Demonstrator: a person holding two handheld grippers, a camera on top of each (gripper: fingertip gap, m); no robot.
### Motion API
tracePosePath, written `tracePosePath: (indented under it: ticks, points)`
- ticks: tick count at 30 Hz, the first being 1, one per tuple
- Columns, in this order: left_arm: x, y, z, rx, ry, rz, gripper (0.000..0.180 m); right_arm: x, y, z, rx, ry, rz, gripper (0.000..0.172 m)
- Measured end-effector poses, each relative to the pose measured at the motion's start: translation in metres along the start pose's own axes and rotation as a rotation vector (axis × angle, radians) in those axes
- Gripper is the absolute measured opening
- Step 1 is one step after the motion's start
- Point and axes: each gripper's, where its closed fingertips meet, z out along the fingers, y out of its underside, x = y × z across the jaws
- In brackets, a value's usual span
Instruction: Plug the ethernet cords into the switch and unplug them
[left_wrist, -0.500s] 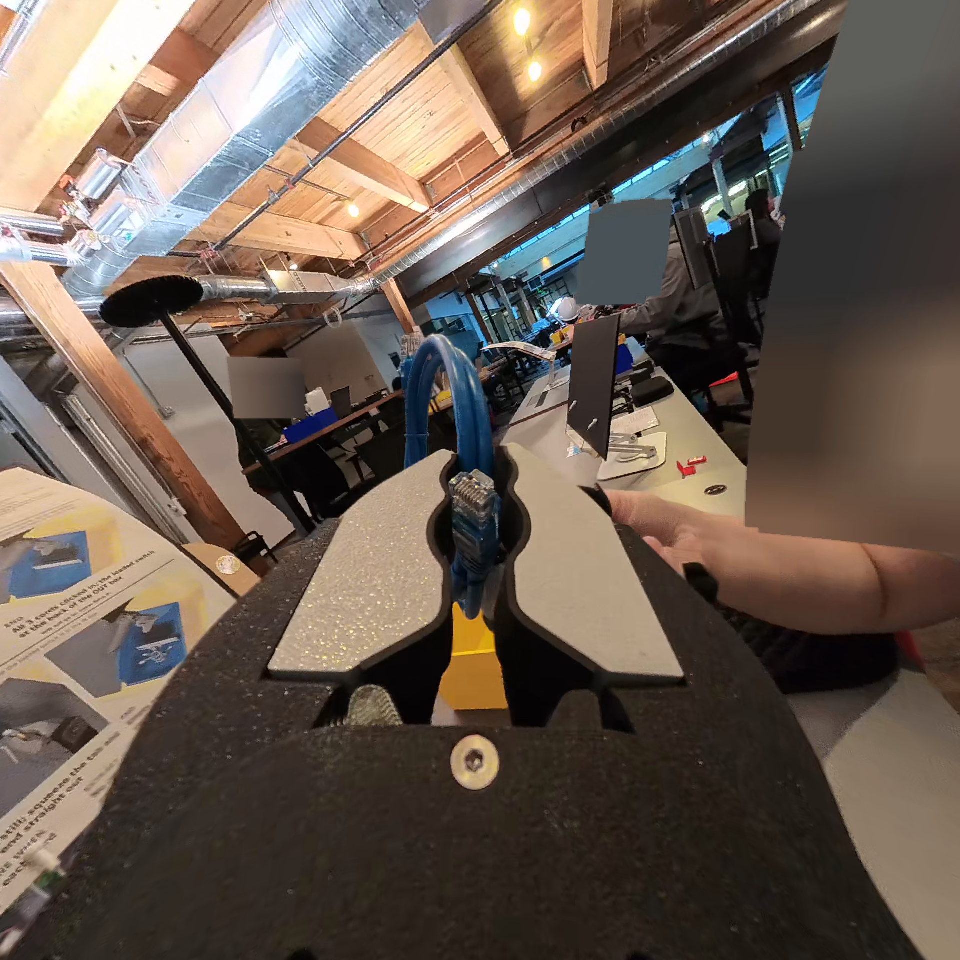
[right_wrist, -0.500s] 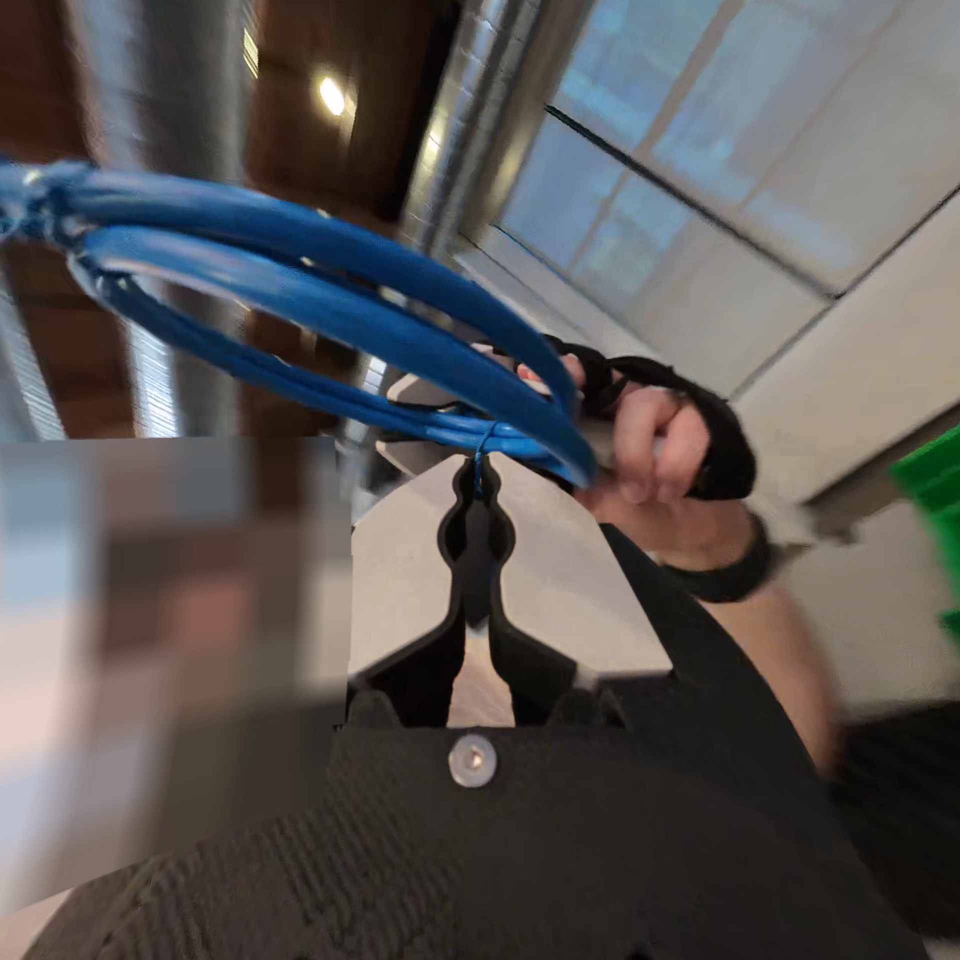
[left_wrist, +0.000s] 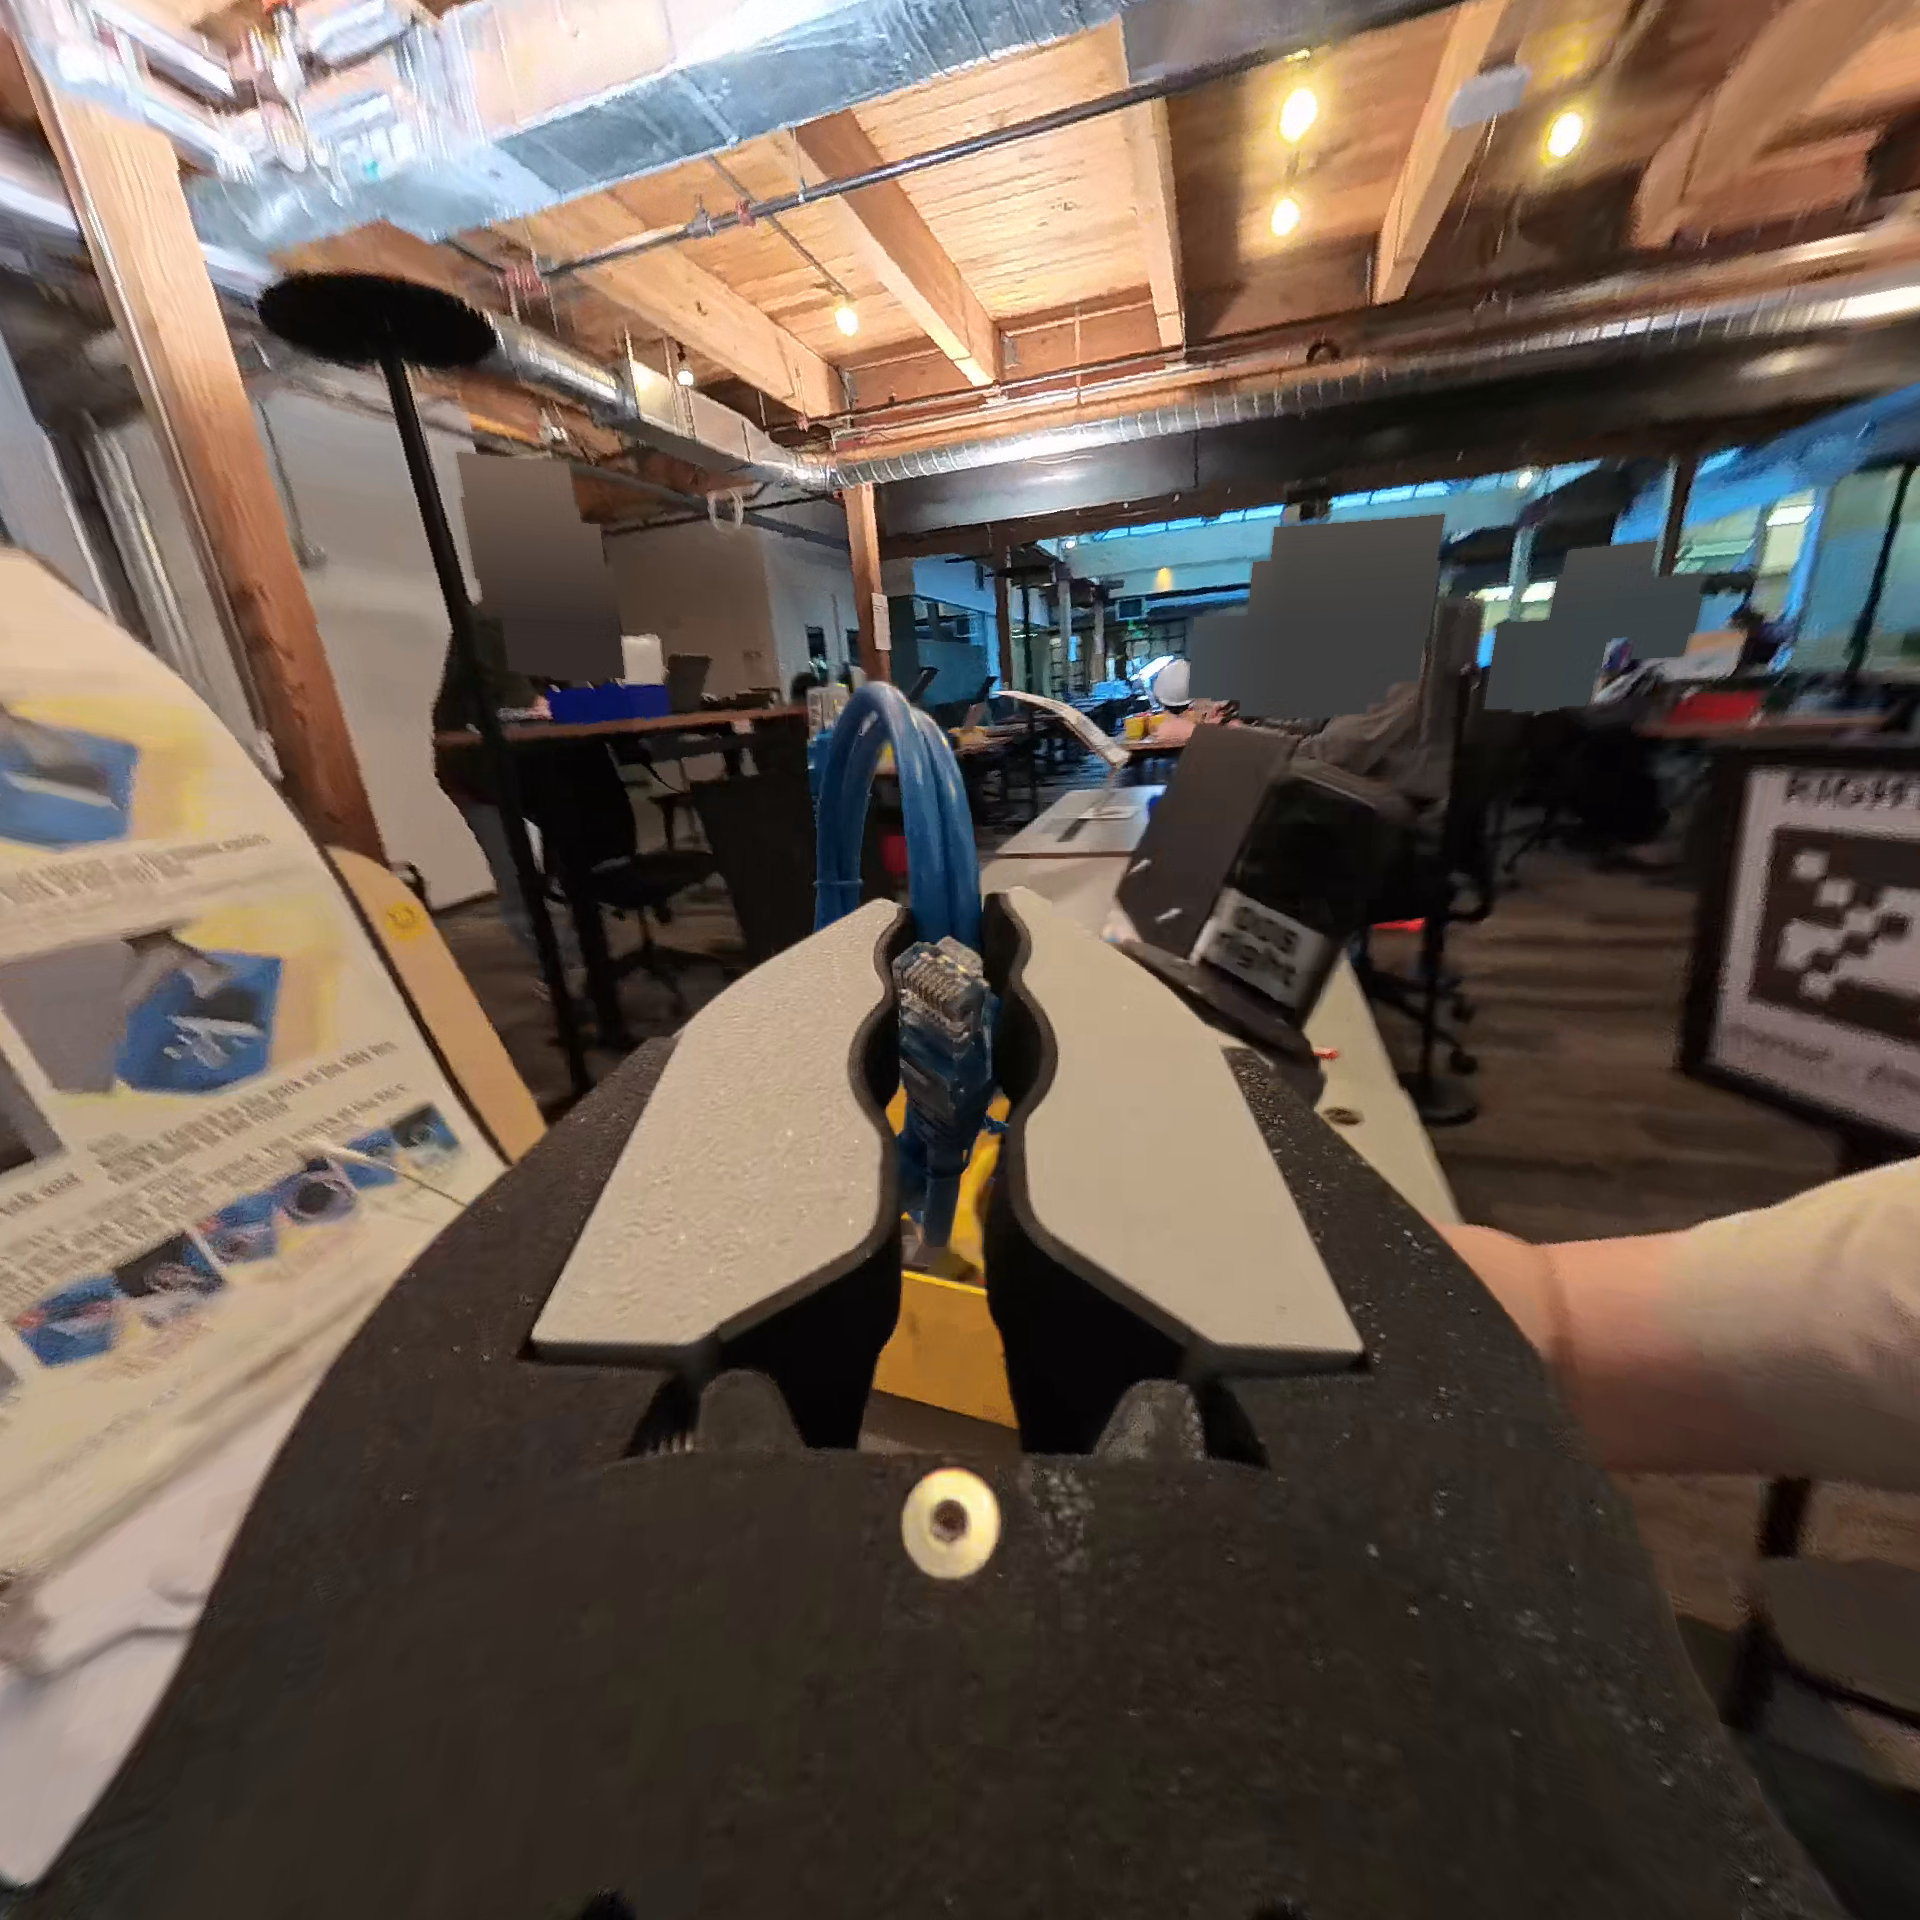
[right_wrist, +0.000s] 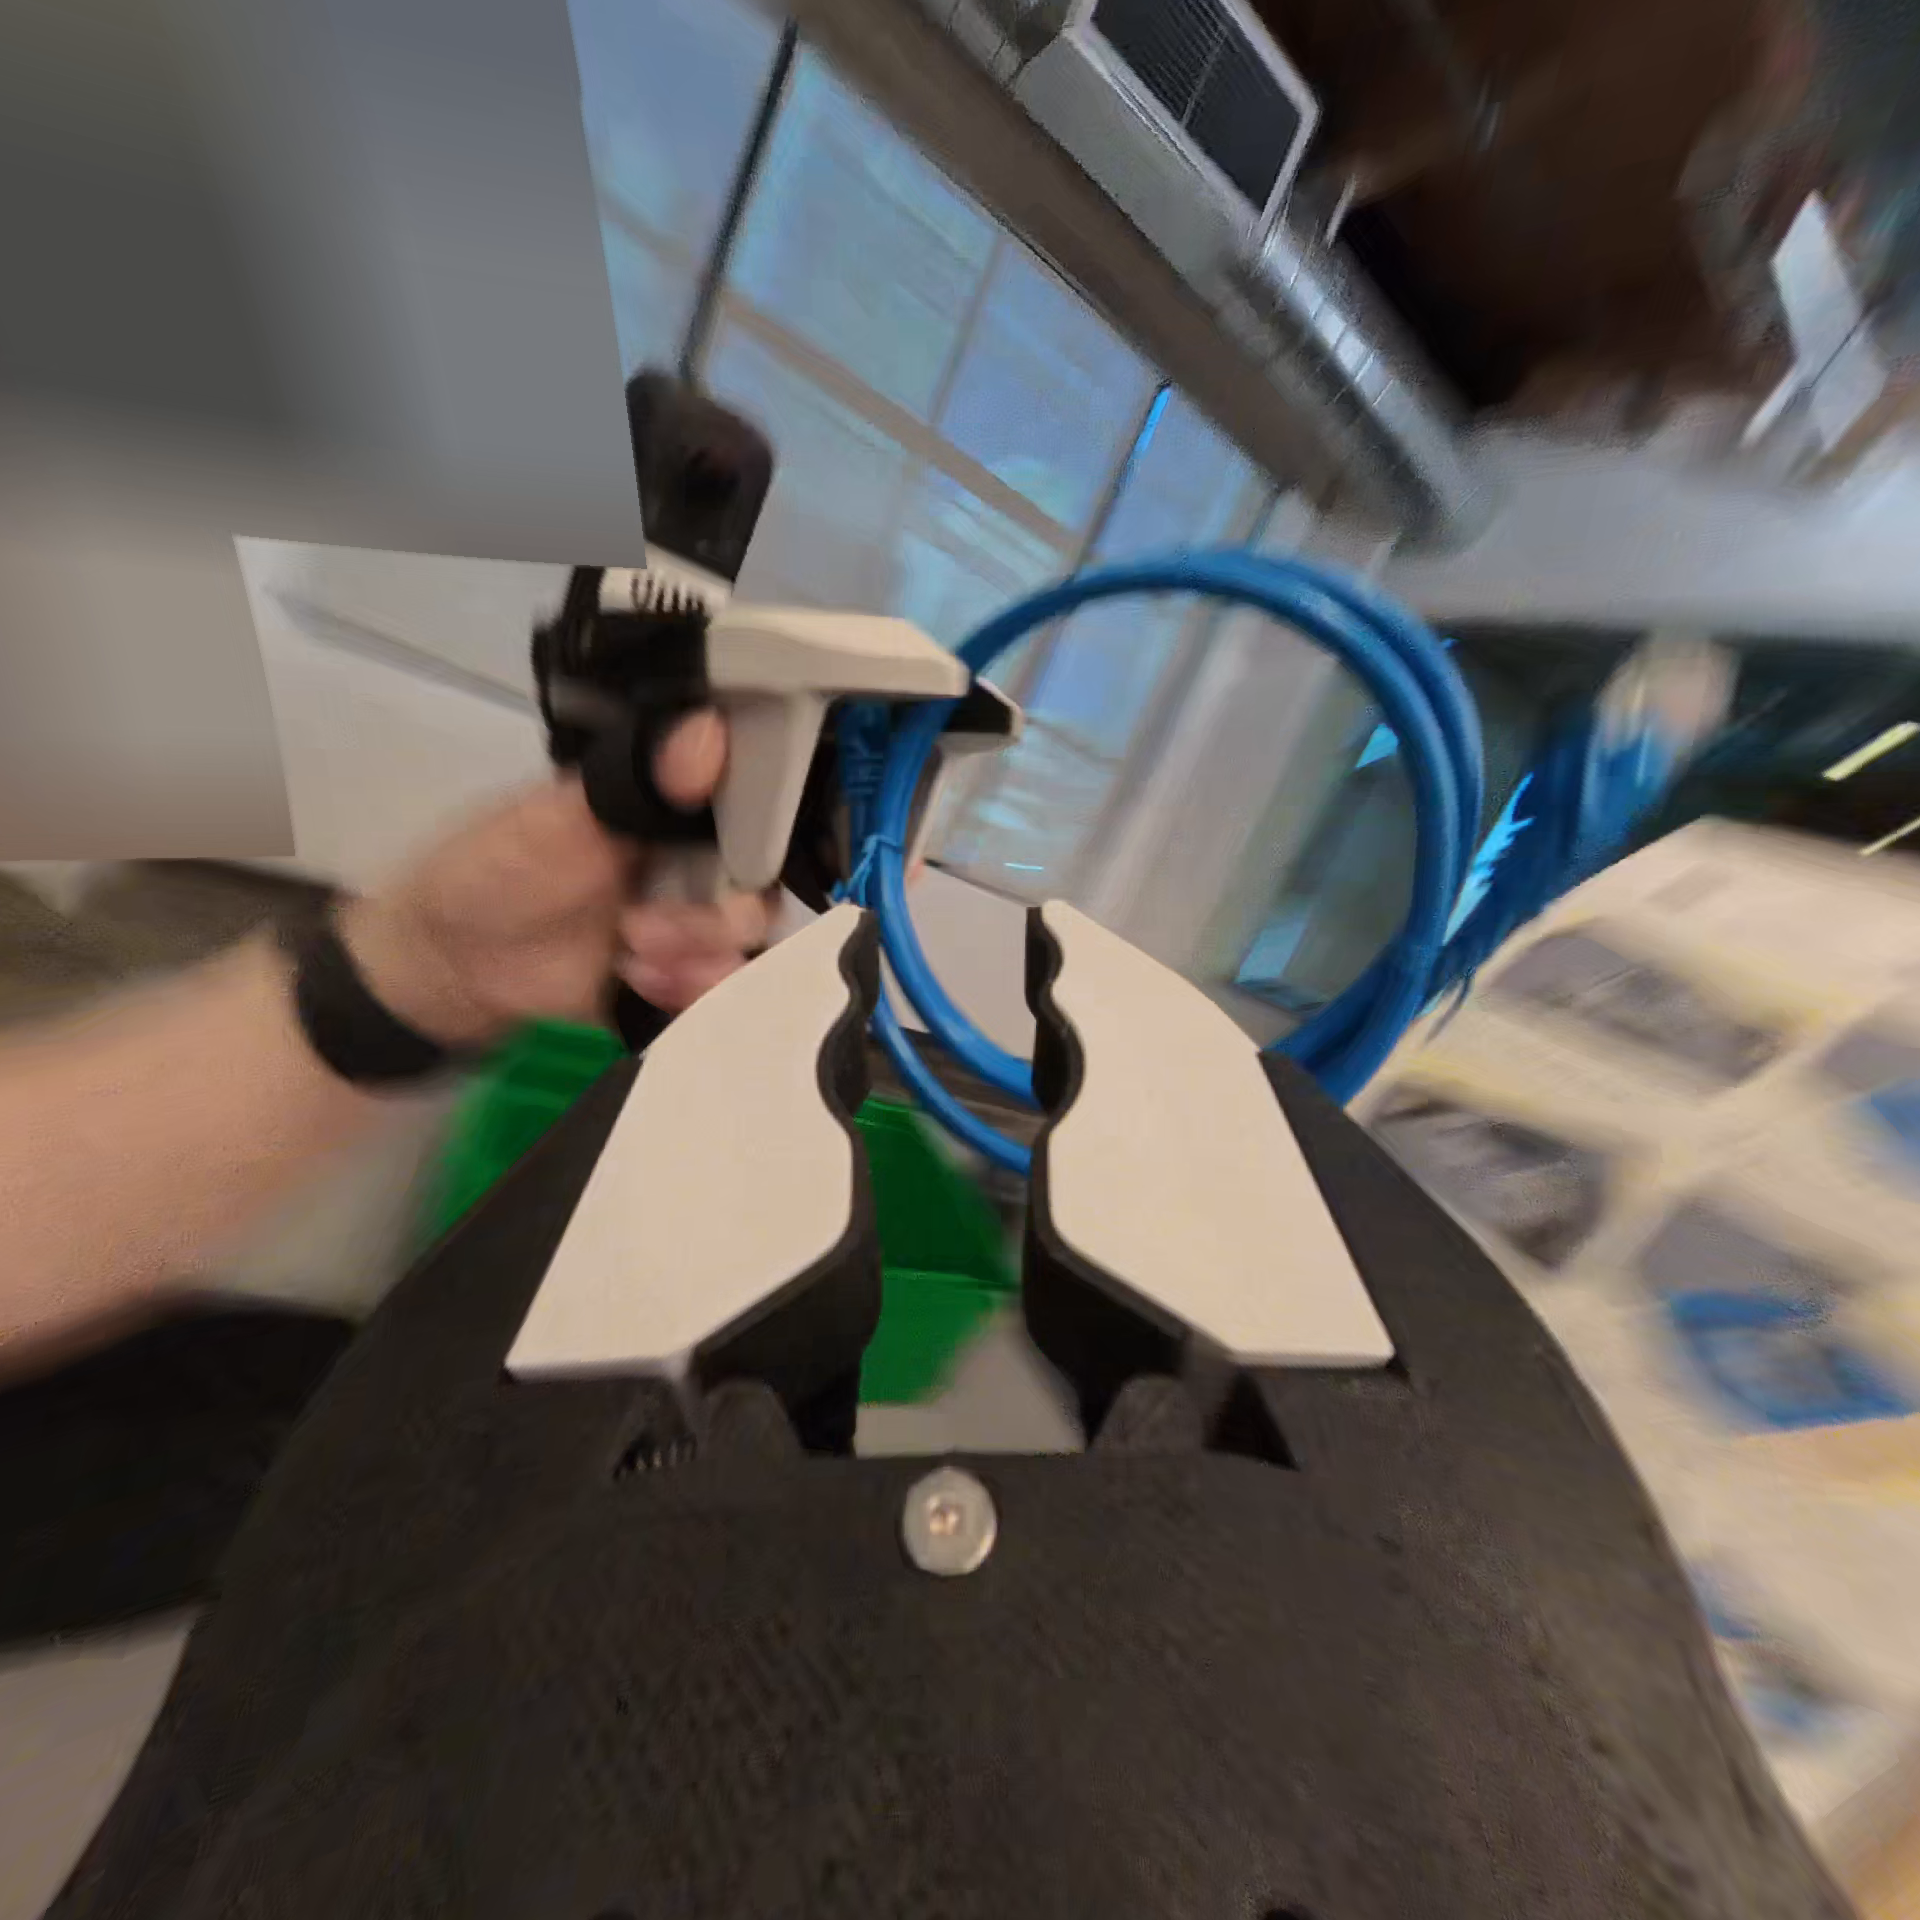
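In the left wrist view my left gripper (left_wrist: 940, 914) is shut on a blue ethernet plug (left_wrist: 940, 1003), contacts facing the camera. The plug's coiled blue cord (left_wrist: 899, 800) arches up past the fingertips. In the right wrist view my right gripper (right_wrist: 945, 920) is open. The blue cord coil (right_wrist: 1439, 727) hangs in front of it, and one strand passes between the fingers close to the left finger (right_wrist: 727, 1122), with neither pad pressing on it. The left gripper (right_wrist: 982, 707) shows there too, held in a hand and gripping the cord's end. No switch shows in either view.
A printed instruction sheet (left_wrist: 156, 1039) stands on the left and also shows in the right wrist view (right_wrist: 1662, 1143). A green bin (right_wrist: 925, 1226) lies under the right gripper. A black device with a label (left_wrist: 1262, 894) sits on a long table. A person's forearm (left_wrist: 1683, 1340) is at the right.
The right gripper's jaws were shut at the coil's tie and have opened. The right view swung hard, so the coil now hangs upright before it. The left gripper keeps its hold on the plug.
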Motion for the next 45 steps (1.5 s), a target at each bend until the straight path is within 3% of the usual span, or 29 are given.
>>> tracePosePath:
  ticks: [3,6,9,18,26,30,37,42,45]
  points:
    - [-0.001,0.01,0.005,-0.038,0.039,-0.161,0.012,-0.01,0.013,-0.002,-0.16,0.091,-0.626,0.03]
    - [0.001,0.022,0.014,-0.078,0.06,-0.229,0.012,-0.015,0.024,0.002,-0.26,0.139,-0.901,0.032]
    - [0.001,0.033,0.02,-0.122,0.051,-0.23,0.012,-0.021,0.023,0.005,-0.252,0.135,-0.867,0.021]
    - [0.003,0.035,0.022,-0.129,0.058,-0.232,0.012,-0.025,0.024,0.003,-0.298,0.093,-0.87,0.013]
    - [0.009,0.034,0.023,-0.131,0.089,-0.202,0.012,-0.027,0.015,-0.001,-0.283,-0.02,-0.56,0.004]
    - [0.007,0.035,0.022,-0.136,0.07,-0.192,0.012,-0.025,0.018,0.0,-0.29,-0.028,-0.495,0.003]
    - [0.003,0.039,0.023,-0.137,0.064,-0.289,0.012,-0.023,0.022,-0.001,-0.283,0.066,-0.786,0.005]
    - [0.007,0.035,0.023,-0.108,0.136,-0.404,0.012,-0.015,0.025,-0.004,-0.339,0.101,-0.924,0.009]
    - [0.009,0.036,0.024,-0.11,0.149,-0.421,0.012,-0.021,0.019,-0.005,-0.297,0.101,-0.958,0.008]
